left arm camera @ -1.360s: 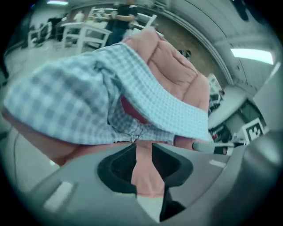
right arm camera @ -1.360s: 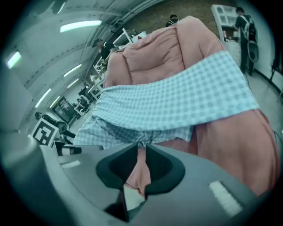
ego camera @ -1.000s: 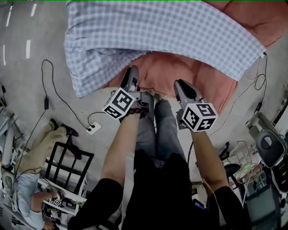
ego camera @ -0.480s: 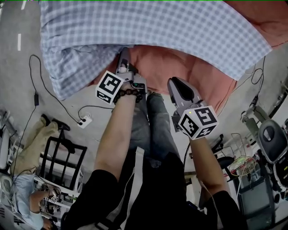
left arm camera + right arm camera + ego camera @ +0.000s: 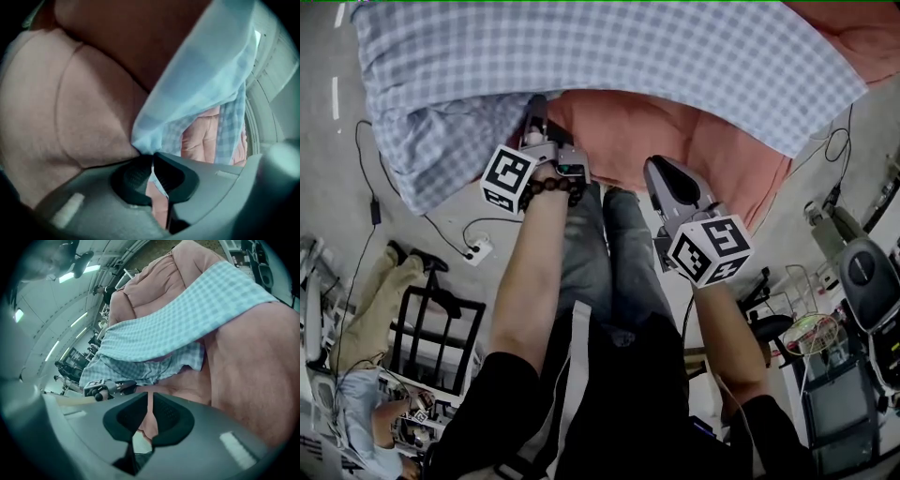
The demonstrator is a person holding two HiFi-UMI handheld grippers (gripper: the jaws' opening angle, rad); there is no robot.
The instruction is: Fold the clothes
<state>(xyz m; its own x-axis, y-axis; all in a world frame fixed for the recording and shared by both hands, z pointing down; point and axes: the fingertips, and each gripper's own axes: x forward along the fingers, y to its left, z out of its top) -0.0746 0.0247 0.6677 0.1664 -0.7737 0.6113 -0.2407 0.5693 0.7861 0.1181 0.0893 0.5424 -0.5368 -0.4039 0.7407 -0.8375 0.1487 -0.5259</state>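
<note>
A blue checked shirt (image 5: 628,66) lies spread over a big pink cushion (image 5: 675,141). My left gripper (image 5: 536,105) is at the shirt's near edge, where the cloth hangs off the cushion. Its jaws have just been closing and are shut on a fold of the shirt (image 5: 201,84), pinched between the pads at the left gripper (image 5: 152,157). My right gripper (image 5: 656,171) hovers over the cushion's near edge, below the shirt. The right gripper (image 5: 150,399) has just been closing a little; its jaws stand together with nothing between them. The shirt (image 5: 187,319) lies ahead of it.
On the grey floor at left lie a white power strip (image 5: 478,250) and cables. A black frame chair (image 5: 441,328) and a seated person (image 5: 356,412) are at lower left. Equipment (image 5: 862,272) stands at right. The left gripper's marker cube (image 5: 96,384) shows in the right gripper view.
My left gripper has moved up and left to the shirt's near edge and has closed on the cloth. The right gripper has hardly moved.
</note>
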